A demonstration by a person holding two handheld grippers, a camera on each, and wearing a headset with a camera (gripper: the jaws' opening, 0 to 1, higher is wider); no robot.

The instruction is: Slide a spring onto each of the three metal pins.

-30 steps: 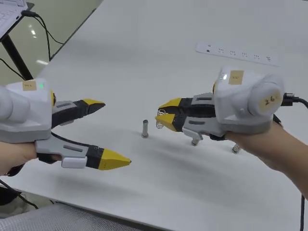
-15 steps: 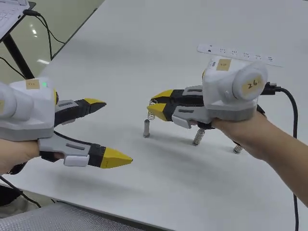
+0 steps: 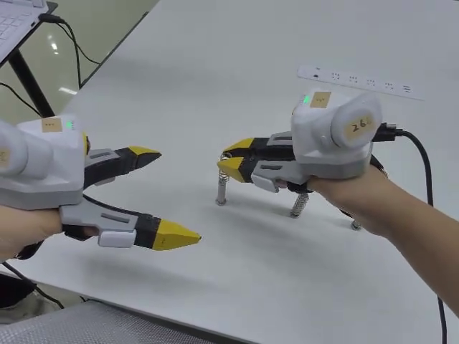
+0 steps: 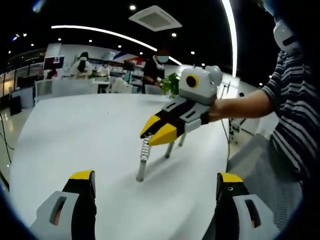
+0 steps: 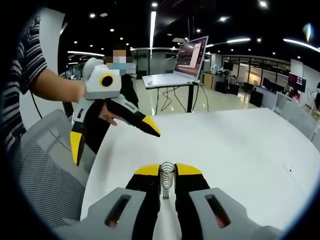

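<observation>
A broad white bench [image 3: 215, 72] is seen in an open-plan office. A power strip [image 3: 355, 77] lies at the upper right of the head view, and a laptop [image 3: 14, 18] is cut off at the upper left. The left tongs [image 3: 178, 195] are held at the left of the frame, released, with their yellow-tipped jaws spread wide apart above the bench. The right tongs [image 3: 225, 160] are held at centre right and are clenched on a spring [image 3: 223, 178], which is gripped near its upper end. In the left gripper view the spring is shown hanging slightly tilted from the tips. Its lower end is set over the top of an upright pin [image 3: 221, 195], whose lower part is left bare. A second pin [image 3: 299, 204], already wrapped in a spring, is seen just under the body of the right tongs. A third pin [image 3: 356, 225] is seen further toward the lower right, too small for detail to be made out.
</observation>
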